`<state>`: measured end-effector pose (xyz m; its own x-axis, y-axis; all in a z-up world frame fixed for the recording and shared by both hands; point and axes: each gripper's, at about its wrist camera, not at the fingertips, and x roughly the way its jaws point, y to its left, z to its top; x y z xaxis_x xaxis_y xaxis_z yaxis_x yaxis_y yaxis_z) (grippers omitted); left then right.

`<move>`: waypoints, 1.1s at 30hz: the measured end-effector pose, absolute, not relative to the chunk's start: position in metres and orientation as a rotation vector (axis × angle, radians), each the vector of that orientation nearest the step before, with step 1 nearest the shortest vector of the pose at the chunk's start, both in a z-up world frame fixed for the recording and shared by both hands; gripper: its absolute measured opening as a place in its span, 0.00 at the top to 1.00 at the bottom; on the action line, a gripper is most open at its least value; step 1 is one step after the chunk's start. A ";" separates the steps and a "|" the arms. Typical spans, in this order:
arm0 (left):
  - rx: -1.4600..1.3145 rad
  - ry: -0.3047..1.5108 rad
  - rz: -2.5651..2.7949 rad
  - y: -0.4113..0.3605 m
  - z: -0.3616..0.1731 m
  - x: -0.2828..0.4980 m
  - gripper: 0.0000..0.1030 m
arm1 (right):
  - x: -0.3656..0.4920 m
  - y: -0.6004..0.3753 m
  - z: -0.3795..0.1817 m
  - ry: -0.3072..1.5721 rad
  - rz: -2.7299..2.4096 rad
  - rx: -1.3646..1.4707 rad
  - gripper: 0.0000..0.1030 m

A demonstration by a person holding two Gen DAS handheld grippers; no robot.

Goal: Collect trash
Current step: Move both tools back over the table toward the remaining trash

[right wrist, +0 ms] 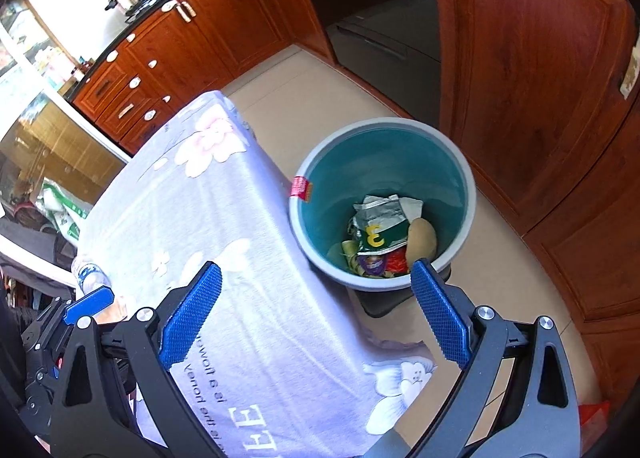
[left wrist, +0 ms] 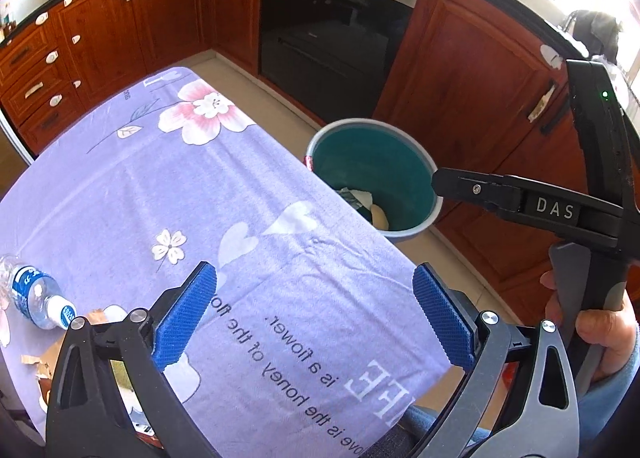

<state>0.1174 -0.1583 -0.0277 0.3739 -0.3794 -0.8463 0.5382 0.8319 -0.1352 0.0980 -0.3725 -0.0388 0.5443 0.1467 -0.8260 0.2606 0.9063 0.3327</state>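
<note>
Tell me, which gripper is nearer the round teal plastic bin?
Right. The right gripper reaches beside the teal bin; the left gripper sits back over the table.

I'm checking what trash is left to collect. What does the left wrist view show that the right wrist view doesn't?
Only the left wrist view shows the torn brown paper scraps on the table's near left corner, and the right hand-held gripper over the bucket, seen side-on.

Only the right wrist view shows the bucket's contents clearly: a green foil packet and a pale potato.

Both show the teal plastic bucket, the purple floral tablecloth and the clear plastic water bottle.
</note>
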 end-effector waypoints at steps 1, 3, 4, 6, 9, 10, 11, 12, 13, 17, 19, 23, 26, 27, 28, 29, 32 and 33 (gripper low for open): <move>0.170 1.031 -0.584 -0.152 -0.027 0.116 0.04 | 0.098 -0.366 -0.036 1.002 -0.062 0.441 0.11; 0.160 1.029 -0.570 -0.134 -0.026 0.111 0.04 | 0.099 -0.352 -0.032 1.005 -0.044 0.423 0.11; 0.155 1.027 -0.560 -0.125 -0.026 0.109 0.04 | 0.099 -0.345 -0.030 1.007 -0.033 0.413 0.11; 0.139 1.024 -0.538 -0.104 -0.026 0.108 0.04 | 0.101 -0.330 -0.027 1.013 -0.015 0.394 0.11; 0.101 1.026 -0.498 -0.072 -0.028 0.104 0.04 | 0.104 -0.303 -0.027 1.032 0.016 0.372 0.11; 0.086 1.027 -0.482 -0.061 -0.029 0.103 0.04 | 0.106 -0.293 -0.027 1.039 0.029 0.363 0.11; 0.073 1.030 -0.466 -0.049 -0.030 0.102 0.04 | 0.107 -0.282 -0.027 1.046 0.040 0.352 0.11; 0.061 1.032 -0.452 -0.039 -0.030 0.100 0.04 | 0.109 -0.271 -0.028 1.055 0.053 0.339 0.11; 0.046 1.034 -0.438 -0.028 -0.031 0.099 0.04 | 0.111 -0.259 -0.028 1.065 0.068 0.325 0.11; -0.005 1.024 -0.385 0.015 -0.033 0.091 0.04 | 0.117 -0.208 -0.028 1.094 0.134 0.253 0.11; -0.027 1.018 -0.363 0.034 -0.033 0.086 0.04 | 0.118 -0.183 -0.027 1.107 0.167 0.218 0.11; -0.045 1.007 -0.330 0.072 -0.034 0.075 0.04 | 0.120 -0.139 -0.025 1.126 0.223 0.156 0.11; -0.036 1.000 -0.289 0.102 -0.037 0.064 0.04 | 0.120 -0.113 -0.026 1.132 0.259 0.127 0.11; -0.036 1.000 -0.274 0.113 -0.039 0.060 0.04 | 0.119 -0.105 -0.027 1.135 0.272 0.118 0.11; -0.038 1.000 -0.262 0.124 -0.041 0.056 0.04 | 0.119 -0.098 -0.029 1.139 0.282 0.110 0.11; -0.038 1.001 -0.250 0.134 -0.044 0.052 0.04 | 0.118 -0.091 -0.031 1.145 0.293 0.102 0.11; -0.033 1.014 -0.209 0.161 -0.053 0.043 0.04 | 0.119 -0.072 -0.041 1.168 0.319 0.085 0.11; -0.034 1.016 -0.202 0.169 -0.056 0.041 0.04 | 0.119 -0.069 -0.045 1.176 0.325 0.082 0.11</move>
<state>0.0408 0.1685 -0.0563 0.5097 -0.1837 -0.8405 0.1520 0.9808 -0.1222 0.1188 -0.0689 -0.0446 0.3441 0.2927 -0.8921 -0.2072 0.9504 0.2319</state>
